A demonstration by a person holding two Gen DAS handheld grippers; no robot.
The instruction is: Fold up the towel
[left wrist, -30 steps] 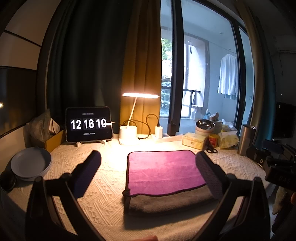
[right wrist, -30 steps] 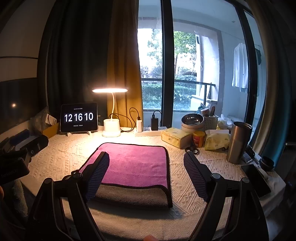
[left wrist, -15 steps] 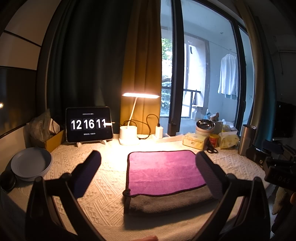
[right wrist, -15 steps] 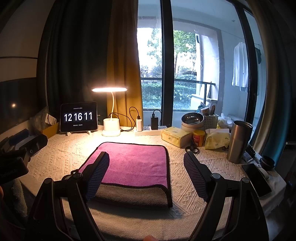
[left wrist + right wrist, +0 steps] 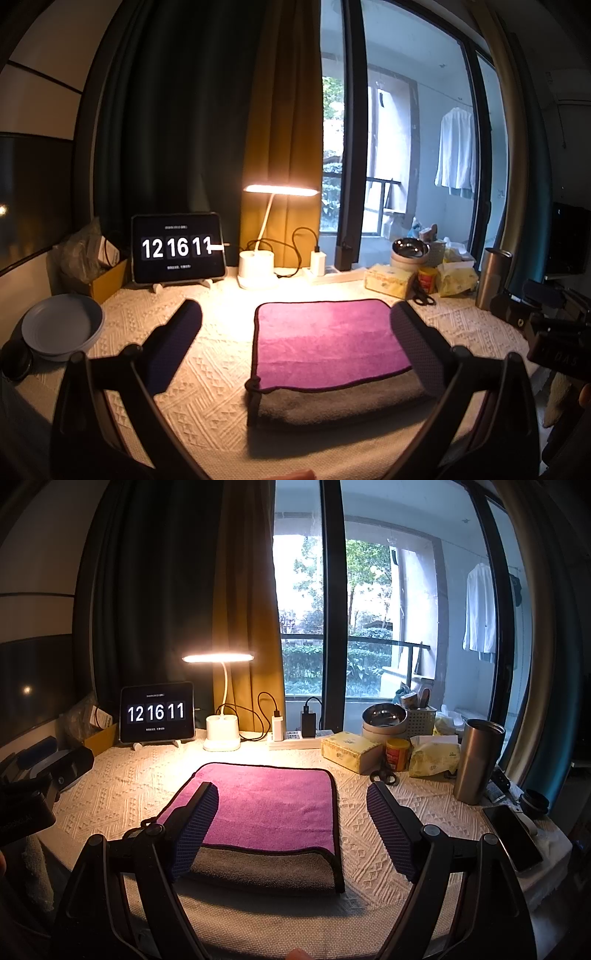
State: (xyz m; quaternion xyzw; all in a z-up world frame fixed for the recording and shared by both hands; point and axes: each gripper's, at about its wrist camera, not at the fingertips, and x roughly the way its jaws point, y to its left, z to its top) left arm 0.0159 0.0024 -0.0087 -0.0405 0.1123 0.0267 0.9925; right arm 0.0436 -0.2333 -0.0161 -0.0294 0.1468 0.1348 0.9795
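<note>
A folded towel (image 5: 325, 339), purple on top with a grey underside and black trim, lies flat on the cream tablecloth; it also shows in the right wrist view (image 5: 273, 805). My left gripper (image 5: 295, 332) is open and empty, held above the table's near edge, its right finger over the towel's right side. My right gripper (image 5: 291, 812) is open and empty, its left finger over the towel's near left corner. Neither touches the towel.
A tablet clock (image 5: 179, 247), a lit desk lamp (image 5: 258, 266) and a power strip (image 5: 295, 736) stand at the back. A grey plate (image 5: 61, 326) lies at left. A tissue box (image 5: 349, 751), tin, bowl, steel tumbler (image 5: 478, 760) and phone (image 5: 511, 836) stand at right.
Nothing has moved; only the clock has ticked from 12:16:10 to 12:16:11.
</note>
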